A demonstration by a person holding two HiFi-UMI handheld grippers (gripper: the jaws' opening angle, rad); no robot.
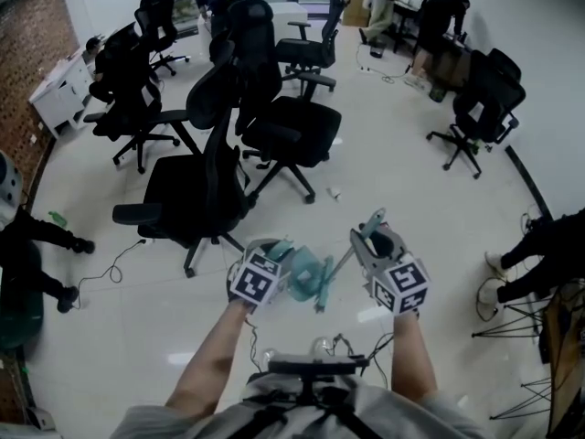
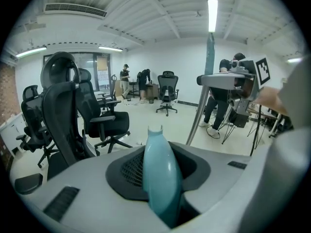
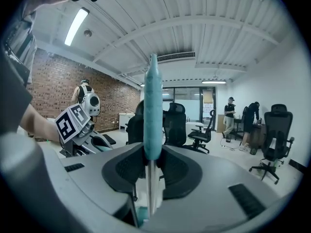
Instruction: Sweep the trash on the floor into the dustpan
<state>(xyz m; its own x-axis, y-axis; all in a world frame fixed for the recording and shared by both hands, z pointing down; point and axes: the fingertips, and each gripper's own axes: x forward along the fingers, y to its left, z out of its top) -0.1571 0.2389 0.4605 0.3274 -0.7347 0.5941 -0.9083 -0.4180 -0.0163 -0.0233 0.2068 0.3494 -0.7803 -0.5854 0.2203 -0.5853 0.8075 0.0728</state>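
- Left gripper view: left gripper [image 2: 163,198], jaws clamped on the teal dustpan handle [image 2: 159,174]. The pan itself is out of this view.
- Right gripper view: right gripper [image 3: 151,178], jaws clamped on the upright broom handle [image 3: 152,110], a teal grip over a metal shaft.
- Head view only: teal dustpan [image 1: 309,277] held off the floor between both grippers. A small pale scrap of trash [image 1: 334,192] lies ahead, near the black office chairs [image 1: 210,181].
- Floor [image 1: 430,218]: pale, glossy.
- Brick wall [image 1: 23,80]: at left.
- Broom head: hard to make out.
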